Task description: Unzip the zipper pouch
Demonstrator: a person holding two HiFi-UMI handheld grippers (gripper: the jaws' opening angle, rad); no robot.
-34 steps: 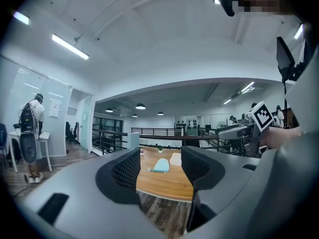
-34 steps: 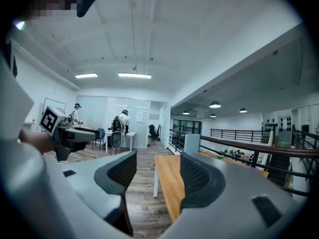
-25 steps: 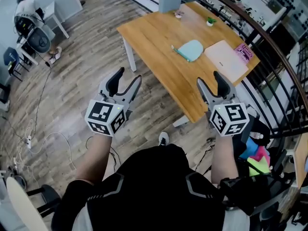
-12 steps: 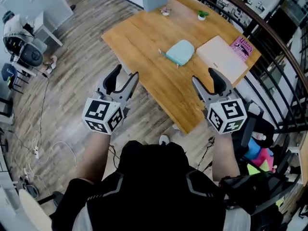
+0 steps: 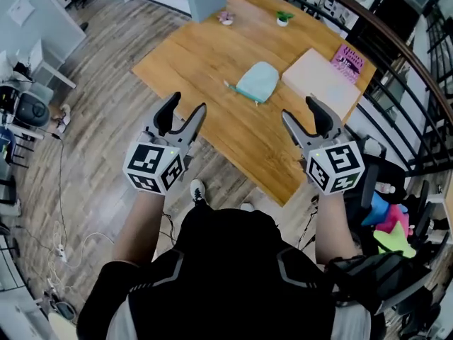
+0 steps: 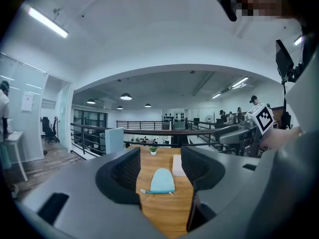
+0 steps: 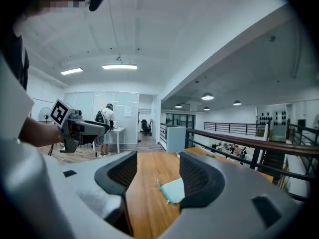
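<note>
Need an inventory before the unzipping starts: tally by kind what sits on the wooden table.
zipper pouch: 1
pale flat pad: 1
pink booklet: 1
small potted plant: 1
small pink item, too small to identify: 1
Total: 5

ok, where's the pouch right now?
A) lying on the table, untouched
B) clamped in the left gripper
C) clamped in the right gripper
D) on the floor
A: the pouch lies flat on the table, while the left gripper and right gripper are both open, empty and short of it.
</note>
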